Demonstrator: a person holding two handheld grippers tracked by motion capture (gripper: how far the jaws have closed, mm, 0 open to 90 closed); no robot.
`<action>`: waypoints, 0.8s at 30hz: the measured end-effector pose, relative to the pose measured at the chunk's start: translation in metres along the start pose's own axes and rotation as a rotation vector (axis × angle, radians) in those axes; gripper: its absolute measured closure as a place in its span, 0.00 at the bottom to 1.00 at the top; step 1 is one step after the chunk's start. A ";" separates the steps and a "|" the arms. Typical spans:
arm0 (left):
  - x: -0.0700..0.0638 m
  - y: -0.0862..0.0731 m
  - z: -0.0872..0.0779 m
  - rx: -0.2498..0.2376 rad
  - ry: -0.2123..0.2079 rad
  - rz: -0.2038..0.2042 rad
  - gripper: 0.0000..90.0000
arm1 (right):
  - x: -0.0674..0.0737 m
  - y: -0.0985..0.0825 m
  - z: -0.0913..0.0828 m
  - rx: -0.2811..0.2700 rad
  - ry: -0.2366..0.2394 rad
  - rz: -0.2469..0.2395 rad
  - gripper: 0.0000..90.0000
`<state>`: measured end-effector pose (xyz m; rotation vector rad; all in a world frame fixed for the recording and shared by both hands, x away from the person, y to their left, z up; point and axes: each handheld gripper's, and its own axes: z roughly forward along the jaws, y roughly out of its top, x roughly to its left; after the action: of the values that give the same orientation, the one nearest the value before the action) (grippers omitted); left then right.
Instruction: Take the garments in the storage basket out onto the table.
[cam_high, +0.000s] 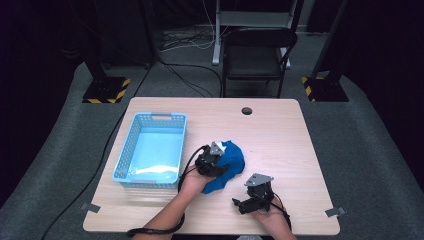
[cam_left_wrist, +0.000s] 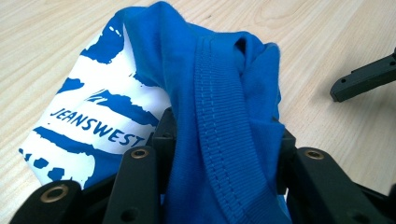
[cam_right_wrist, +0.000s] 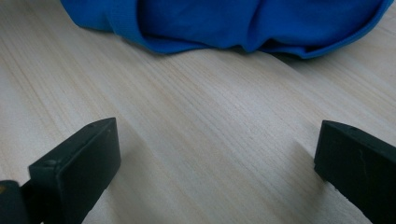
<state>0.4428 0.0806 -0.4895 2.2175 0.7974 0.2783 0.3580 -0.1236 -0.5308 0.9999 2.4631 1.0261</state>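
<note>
blue t-shirt (cam_high: 231, 165) lay bunched mid-tabletop (cam_high: 280, 130), at three o'clock of the basket (cam_high: 150, 150). our left gripper (cam_left_wrist: 219, 154) fingers pinched its ribbed collar; our right gripper (cam_right_wrist: 217, 154) fingers stood open, empty. we feared the fold slipping out when lifted.

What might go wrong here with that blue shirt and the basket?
The left gripper pinches just one bunched fold of the blue shirt, so the rest may drag across the table or slip free when lifted. The right gripper rests open on the table, giving no support. Trailing cloth could catch the basket rim.
</note>
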 end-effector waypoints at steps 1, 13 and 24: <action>0.000 -0.001 0.001 -0.002 0.000 -0.002 0.66 | 0.000 0.000 0.000 0.000 0.000 0.000 0.00; -0.001 -0.005 0.004 0.008 -0.015 0.010 0.50 | 0.000 0.000 0.000 0.000 0.000 0.000 0.00; 0.005 -0.013 0.005 -0.007 -0.068 -0.041 0.28 | 0.000 0.000 0.000 0.000 0.000 0.000 0.00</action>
<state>0.4431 0.0877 -0.5021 2.1895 0.8023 0.1840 0.3580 -0.1236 -0.5308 1.0001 2.4630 1.0262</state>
